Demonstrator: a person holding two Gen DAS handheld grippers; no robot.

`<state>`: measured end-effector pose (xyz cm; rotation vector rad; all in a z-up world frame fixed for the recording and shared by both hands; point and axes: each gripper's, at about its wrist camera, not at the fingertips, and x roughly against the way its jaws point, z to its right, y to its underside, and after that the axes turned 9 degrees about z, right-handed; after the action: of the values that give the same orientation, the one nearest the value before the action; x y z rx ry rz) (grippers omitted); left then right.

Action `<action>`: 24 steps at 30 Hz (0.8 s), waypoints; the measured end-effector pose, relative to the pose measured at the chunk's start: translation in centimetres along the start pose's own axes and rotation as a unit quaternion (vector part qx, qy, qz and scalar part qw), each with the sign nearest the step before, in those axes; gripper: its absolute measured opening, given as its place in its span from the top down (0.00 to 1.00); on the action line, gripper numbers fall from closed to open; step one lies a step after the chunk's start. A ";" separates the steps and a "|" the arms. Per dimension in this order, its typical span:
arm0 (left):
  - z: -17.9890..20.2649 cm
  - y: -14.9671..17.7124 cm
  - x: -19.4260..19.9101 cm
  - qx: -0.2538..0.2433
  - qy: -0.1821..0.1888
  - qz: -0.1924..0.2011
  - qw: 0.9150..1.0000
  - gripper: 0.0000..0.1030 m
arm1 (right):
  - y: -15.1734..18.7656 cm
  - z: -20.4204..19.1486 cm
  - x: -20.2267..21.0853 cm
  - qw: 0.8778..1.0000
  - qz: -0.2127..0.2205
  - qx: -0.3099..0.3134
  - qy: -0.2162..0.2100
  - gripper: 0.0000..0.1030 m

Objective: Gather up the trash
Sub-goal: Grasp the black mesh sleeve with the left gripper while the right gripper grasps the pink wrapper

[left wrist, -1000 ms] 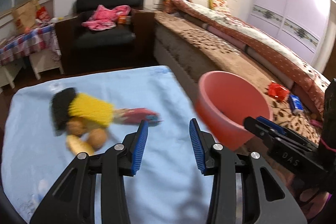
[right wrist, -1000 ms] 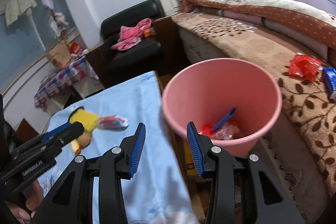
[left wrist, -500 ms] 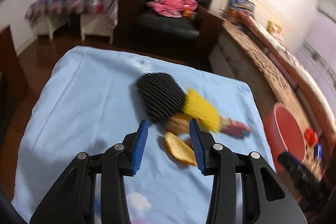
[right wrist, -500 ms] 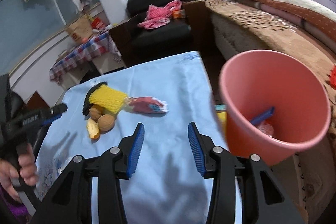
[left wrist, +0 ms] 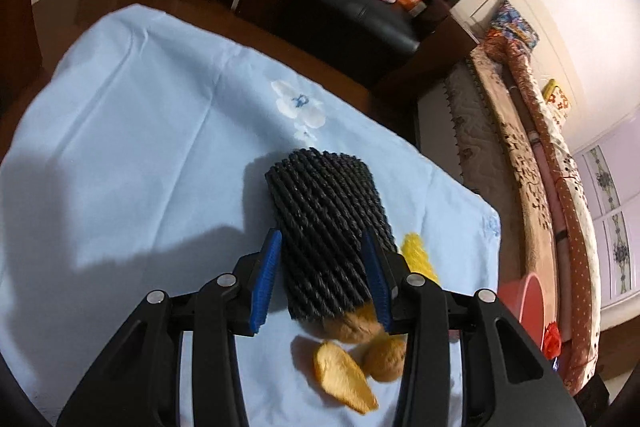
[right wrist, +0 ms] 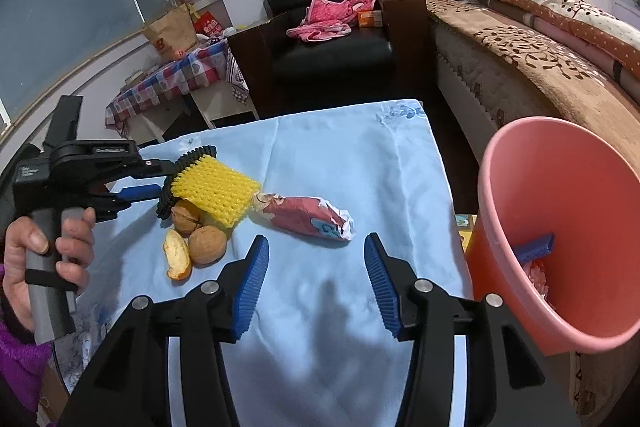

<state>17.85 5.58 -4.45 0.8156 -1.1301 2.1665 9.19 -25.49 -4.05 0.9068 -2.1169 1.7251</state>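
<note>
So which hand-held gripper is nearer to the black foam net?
Left. The left hand-held gripper has its fingers on either side of the black foam net. The right hand-held gripper hovers open over bare blue cloth, apart from it.

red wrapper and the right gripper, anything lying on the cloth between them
Nothing: in the right wrist view only bare blue cloth separates the red wrapper from the open right gripper.

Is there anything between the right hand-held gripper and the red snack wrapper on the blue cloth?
Nothing visible. The right hand-held gripper, open and empty, faces the red snack wrapper across bare blue cloth. The walnuts lie off to the left.
</note>
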 end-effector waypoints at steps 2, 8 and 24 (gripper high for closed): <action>-0.2 0.0 -0.7 0.011 0.001 -0.009 1.000 0.60 | -0.1 -0.1 -0.5 1.000 -0.001 0.003 -0.003 0.50; -0.4 0.1 -0.6 0.013 0.012 0.000 1.000 0.85 | -0.6 -0.6 -2.0 1.000 -0.011 0.027 -0.008 0.45; 0.6 -0.2 6.3 -0.061 0.017 0.097 0.993 0.93 | -0.8 -1.6 -6.6 0.997 -0.038 0.067 -0.001 0.49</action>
<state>13.97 6.37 0.52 0.6360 -1.3581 2.2325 14.43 -22.12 -6.75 1.0115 -1.9600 1.8471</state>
